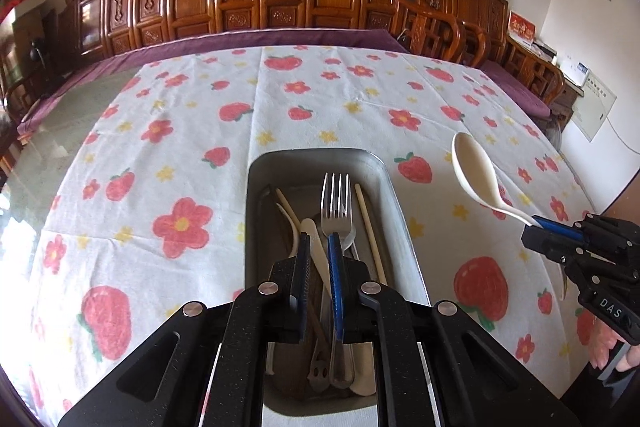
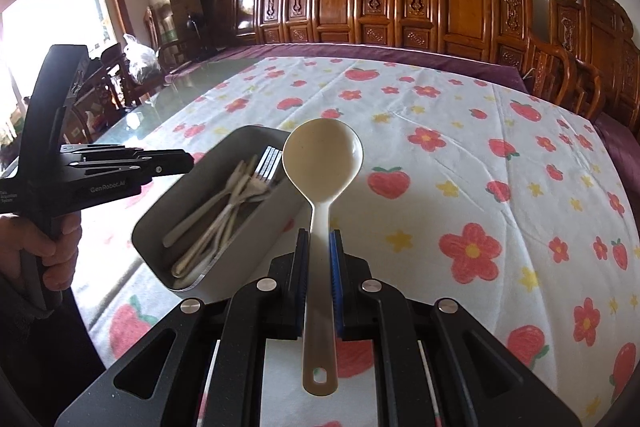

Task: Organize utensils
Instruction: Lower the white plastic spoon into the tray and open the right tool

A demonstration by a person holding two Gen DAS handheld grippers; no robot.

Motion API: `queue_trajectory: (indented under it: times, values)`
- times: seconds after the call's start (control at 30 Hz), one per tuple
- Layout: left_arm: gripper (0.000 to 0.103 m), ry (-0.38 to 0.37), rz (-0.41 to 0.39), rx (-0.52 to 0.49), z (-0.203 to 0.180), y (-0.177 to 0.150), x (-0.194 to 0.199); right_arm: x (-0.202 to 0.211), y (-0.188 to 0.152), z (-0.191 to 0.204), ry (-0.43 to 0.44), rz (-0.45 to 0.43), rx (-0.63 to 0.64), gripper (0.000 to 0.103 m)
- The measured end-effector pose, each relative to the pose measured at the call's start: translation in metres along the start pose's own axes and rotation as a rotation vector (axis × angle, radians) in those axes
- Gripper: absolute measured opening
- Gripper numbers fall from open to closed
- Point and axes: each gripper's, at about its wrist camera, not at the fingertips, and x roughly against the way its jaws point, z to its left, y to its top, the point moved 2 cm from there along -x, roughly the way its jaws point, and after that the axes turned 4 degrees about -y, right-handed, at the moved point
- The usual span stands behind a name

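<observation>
— Two views; left wrist first?
— Left gripper (image 1: 319,247) hangs over the metal tray (image 1: 400,203), fingers nearly together, nothing visibly pinched. Fork (image 1: 336,203), chopsticks and pale utensils lie inside.
— And the right wrist?
— Right gripper (image 2: 319,247) clamps the cream spoon (image 2: 322,163) by its handle, aloft beside the tray (image 2: 248,227), above the flowered tabletop (image 2: 480,187).
— Risk?
— Its long handle may pivot in the fingers, I'd judge; the left gripper (image 2: 176,159) over the tray could block the drop.

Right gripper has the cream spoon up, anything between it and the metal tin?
Possibly. The left gripper hovers over the metal tin, above the fork and other utensils inside. The spoon hangs in the air beside the tin; nothing else intervenes.
</observation>
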Motion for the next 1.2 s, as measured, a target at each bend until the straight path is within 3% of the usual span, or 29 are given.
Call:
queue_trajectory:
  times: [0.33,0.73,0.87,1.0,1.2]
  values:
    - [0.008,0.025,-0.022,0.019,0.016,-0.003,0.014,-0.013,0.01,0.041,0.052,0.02,0.017,0.012]
    - [0.008,0.072,-0.058,0.051,0.048,0.004,0.026,-0.067,0.029,0.075,0.12,0.088,-0.054,0.012]
    - [0.008,0.076,-0.063,0.067,0.056,0.005,0.028,-0.085,0.03,0.083,0.128,0.118,-0.089,0.012]
    - [0.008,0.076,-0.065,0.074,0.06,0.006,0.029,-0.097,0.029,0.091,0.078,0.127,-0.067,0.013]
    - [0.008,0.078,-0.063,0.076,0.059,0.006,0.029,-0.096,0.024,0.098,0.149,0.122,-0.061,0.014]
